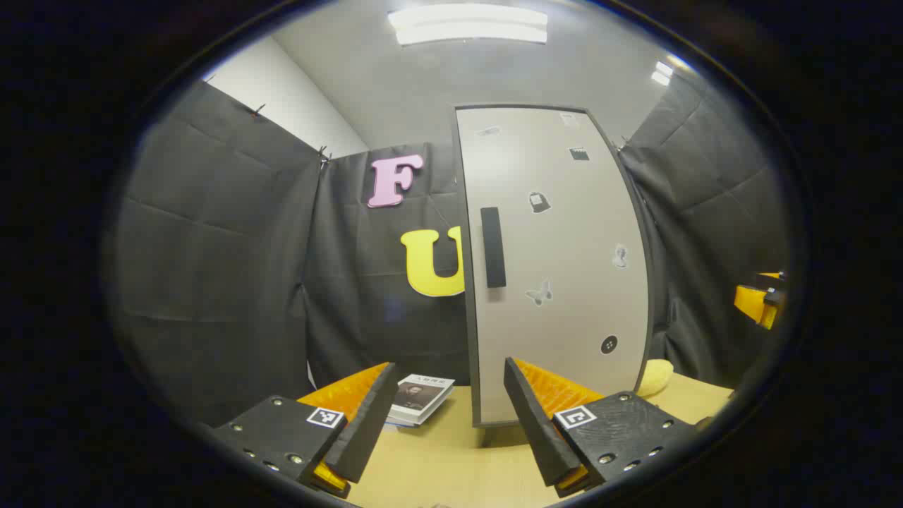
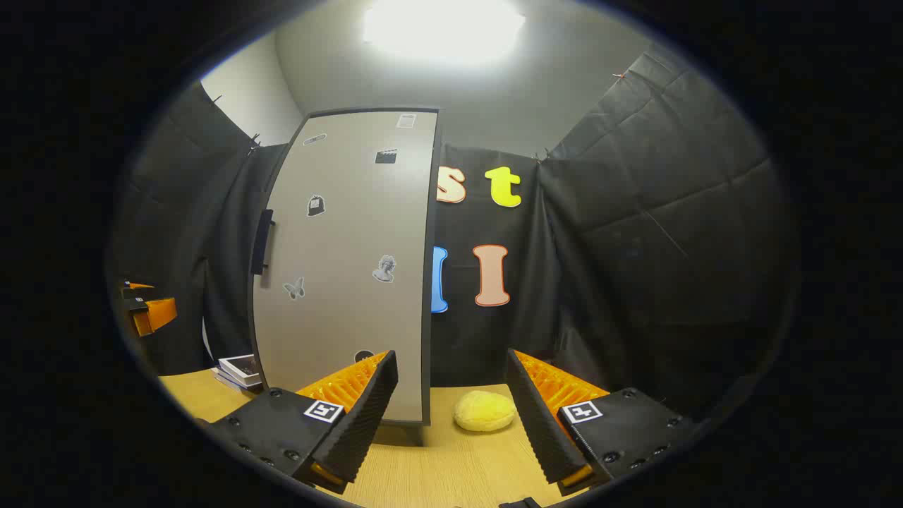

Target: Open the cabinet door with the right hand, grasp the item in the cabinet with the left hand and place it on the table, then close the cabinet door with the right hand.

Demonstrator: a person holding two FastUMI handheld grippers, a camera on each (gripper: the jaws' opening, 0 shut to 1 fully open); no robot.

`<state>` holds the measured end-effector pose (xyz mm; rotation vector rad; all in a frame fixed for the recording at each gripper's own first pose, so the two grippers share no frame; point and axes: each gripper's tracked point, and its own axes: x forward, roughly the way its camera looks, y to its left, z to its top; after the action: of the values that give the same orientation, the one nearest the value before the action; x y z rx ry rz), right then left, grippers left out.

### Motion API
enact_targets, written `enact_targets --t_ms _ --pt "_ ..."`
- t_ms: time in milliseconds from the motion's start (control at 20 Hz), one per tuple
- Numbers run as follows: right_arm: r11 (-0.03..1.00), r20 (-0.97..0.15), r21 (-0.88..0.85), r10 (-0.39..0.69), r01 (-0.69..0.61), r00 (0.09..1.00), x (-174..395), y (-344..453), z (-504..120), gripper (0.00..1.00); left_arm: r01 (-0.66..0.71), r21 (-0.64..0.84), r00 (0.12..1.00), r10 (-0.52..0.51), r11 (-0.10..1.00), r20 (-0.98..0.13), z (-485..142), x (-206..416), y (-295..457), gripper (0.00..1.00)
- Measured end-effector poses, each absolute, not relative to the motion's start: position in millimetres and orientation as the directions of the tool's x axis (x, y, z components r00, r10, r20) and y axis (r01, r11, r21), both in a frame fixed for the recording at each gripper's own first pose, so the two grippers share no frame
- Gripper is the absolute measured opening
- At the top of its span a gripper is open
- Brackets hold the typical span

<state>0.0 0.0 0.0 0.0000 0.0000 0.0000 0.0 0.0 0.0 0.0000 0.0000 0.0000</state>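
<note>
Cabinet stands upright on the bench, its door shut, dotted with small stickers, the dark handle running upright along the door's left edge. My left gripper hangs in front of it with fingers spread wide and nothing between them. My right gripper is likewise wide apart and empty, facing the cabinet's right edge. A yellow soft lump lies on the bench just right of the cabinet. A small stack of books rests at its left. Whatever sits inside is hidden behind the door.
</note>
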Motion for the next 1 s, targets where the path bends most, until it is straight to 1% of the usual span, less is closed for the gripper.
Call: enact_targets --t_ms 50,150,750,800,950,1000 --pt "1.000 -0.002 0.001 0.001 -0.001 1.000 0 0 0 0.96 0.000 0.000 1.000 0.000 1.000 -0.001 0 0 0 0.93" --pt "1.000 -0.003 0.002 0.004 -0.003 1.000 -1 0 -1 0.96 0.000 0.002 1.000 0.000 1.000 -0.002 -1 -1 0 0.93" --pt "1.000 0.003 -0.003 0.004 -0.004 1.000 -3 -6 2 0.96 0.008 0.022 1.000 -0.008 1.000 0.011 6 -3 -6 0.93" --pt "1.000 0.004 -0.006 0.003 -0.003 1.000 -4 -8 2 0.96 0.009 0.023 1.000 -0.009 1.000 0.011 6 -4 -7 0.91" --pt "1.000 0.002 -0.001 0.005 -0.005 1.000 -4 -10 2 0.96 0.010 0.024 1.000 -0.010 1.000 0.013 8 -5 -11 0.91" --pt "1.000 0.002 0.002 0.006 -0.006 1.000 -5 -11 2 0.96 0.009 0.026 1.000 -0.010 1.000 0.015 8 -6 -12 0.93"
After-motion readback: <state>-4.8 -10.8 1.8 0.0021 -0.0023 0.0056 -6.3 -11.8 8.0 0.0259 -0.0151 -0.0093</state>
